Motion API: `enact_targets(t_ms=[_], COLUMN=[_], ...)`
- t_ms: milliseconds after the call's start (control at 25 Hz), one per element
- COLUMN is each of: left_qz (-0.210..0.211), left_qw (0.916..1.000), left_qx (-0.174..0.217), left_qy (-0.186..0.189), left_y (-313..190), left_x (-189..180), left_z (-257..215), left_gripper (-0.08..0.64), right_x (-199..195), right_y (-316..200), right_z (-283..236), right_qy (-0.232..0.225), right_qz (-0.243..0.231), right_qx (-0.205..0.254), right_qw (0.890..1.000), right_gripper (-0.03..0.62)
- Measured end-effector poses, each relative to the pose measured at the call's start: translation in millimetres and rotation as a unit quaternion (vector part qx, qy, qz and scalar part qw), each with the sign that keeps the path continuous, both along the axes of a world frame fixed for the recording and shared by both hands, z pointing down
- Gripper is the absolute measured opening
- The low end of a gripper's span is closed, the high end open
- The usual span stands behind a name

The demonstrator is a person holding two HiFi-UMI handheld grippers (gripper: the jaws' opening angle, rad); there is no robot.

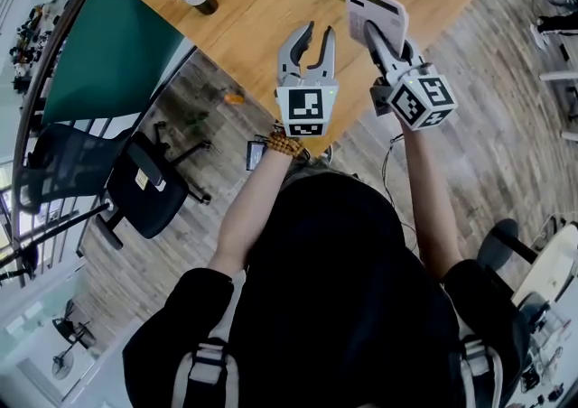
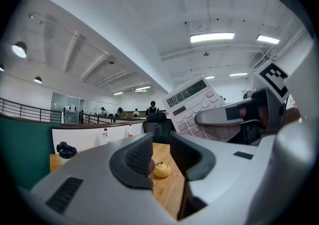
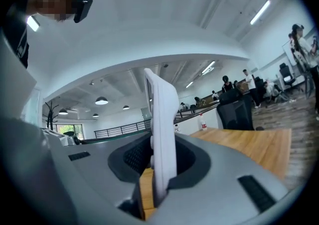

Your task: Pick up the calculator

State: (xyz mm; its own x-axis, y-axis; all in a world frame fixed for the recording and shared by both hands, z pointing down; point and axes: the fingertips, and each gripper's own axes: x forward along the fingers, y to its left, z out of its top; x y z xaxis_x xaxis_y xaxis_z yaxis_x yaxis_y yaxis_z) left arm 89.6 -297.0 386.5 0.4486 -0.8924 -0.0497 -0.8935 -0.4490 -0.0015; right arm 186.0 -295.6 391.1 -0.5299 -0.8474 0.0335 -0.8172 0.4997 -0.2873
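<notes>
Past dark-clothed shoulders (image 1: 343,307), looks down in the head view on both grippers above the wooden table (image 1: 262,0). Finds the right gripper (image 1: 384,45) clamped on the calculator (image 1: 375,9), held clear of the tabletop, and the left gripper (image 1: 316,36) just beside it, jaws parted and empty. Confirms in the left gripper view bare pads with only table beyond, calculator off to the right. Shows in the right gripper view the calculator edge-on, pinched between both pads. Reads as pickup done; leaves little but holding steady.
</notes>
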Motion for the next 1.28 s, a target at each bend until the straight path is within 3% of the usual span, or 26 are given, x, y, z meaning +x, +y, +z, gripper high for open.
enact_targets(t_ms=[400, 560, 1040, 1280], left_qz=[-0.007, -0.008, 0.009, 0.008], left_qw=[0.9996, 0.9995, 0.9999, 0.9996], left_qx=[0.026, 0.029, -0.005, -0.025], left_qy=[0.003, 0.004, 0.003, -0.003], left_y=[17.4, 23.2, 38.0, 43.8], left_x=[7.0, 7.6, 11.0, 9.8], left_z=[-14.5, -9.9, 19.6, 40.5], left_gripper=[0.101, 0.097, 0.092, 0.087], right_x=[12.7, 12.1, -1.8, 8.0], right_y=[19.5, 29.6, 48.4, 56.8], right_z=[-22.5, -11.6, 12.5, 46.4], right_qy=[0.018, 0.013, 0.052, 0.041], right_qz=[0.061, 0.066, 0.064, 0.073], right_qx=[0.079, 0.073, 0.037, 0.025], right_qw=[0.995, 0.995, 0.996, 0.996], right_gripper=[0.083, 0.083, 0.083, 0.083])
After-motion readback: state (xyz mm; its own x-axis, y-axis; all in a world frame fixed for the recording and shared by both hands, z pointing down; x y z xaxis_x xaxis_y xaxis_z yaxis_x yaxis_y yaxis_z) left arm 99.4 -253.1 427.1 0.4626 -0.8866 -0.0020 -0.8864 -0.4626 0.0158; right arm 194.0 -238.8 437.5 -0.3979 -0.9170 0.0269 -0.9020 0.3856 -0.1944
